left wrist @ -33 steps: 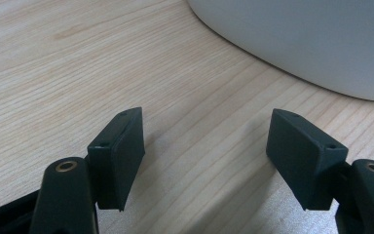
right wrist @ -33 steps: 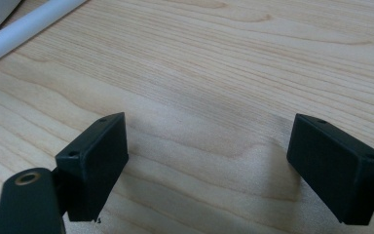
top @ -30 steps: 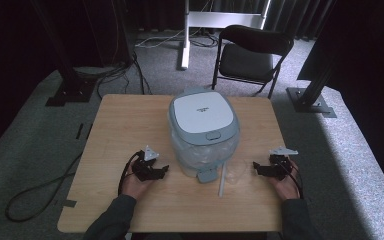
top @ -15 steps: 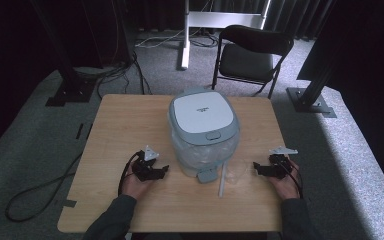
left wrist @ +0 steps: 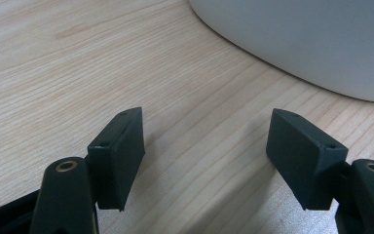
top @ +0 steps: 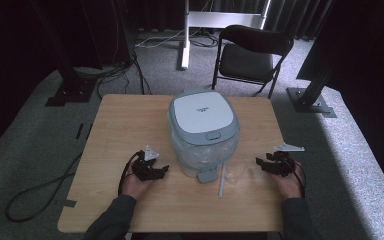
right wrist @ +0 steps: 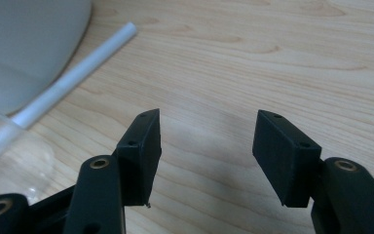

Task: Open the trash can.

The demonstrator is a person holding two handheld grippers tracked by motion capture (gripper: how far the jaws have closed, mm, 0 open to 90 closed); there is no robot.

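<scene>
Resting on the wooden table (top: 130,120), the left gripper (top: 161,170) and right gripper (top: 261,162) both have their jaws spread wide with nothing between them. The grey-and-white rice cooker (top: 203,125) sits at table centre, at about two o'clock from the left gripper and ten o'clock from the right. A white stick (top: 222,180) and a clear cup (top: 238,172) lie just beside the cooker, at nine o'clock from the right gripper.

A rice cooker (top: 203,131) sits at the centre of the table (top: 130,120). Lower left of it rests the left gripper (top: 161,170), lower right the right gripper (top: 260,162). A stick (top: 222,180) and clear cup (top: 236,174) lie between cooker and right gripper. A chair (top: 250,55) stands behind the table.
</scene>
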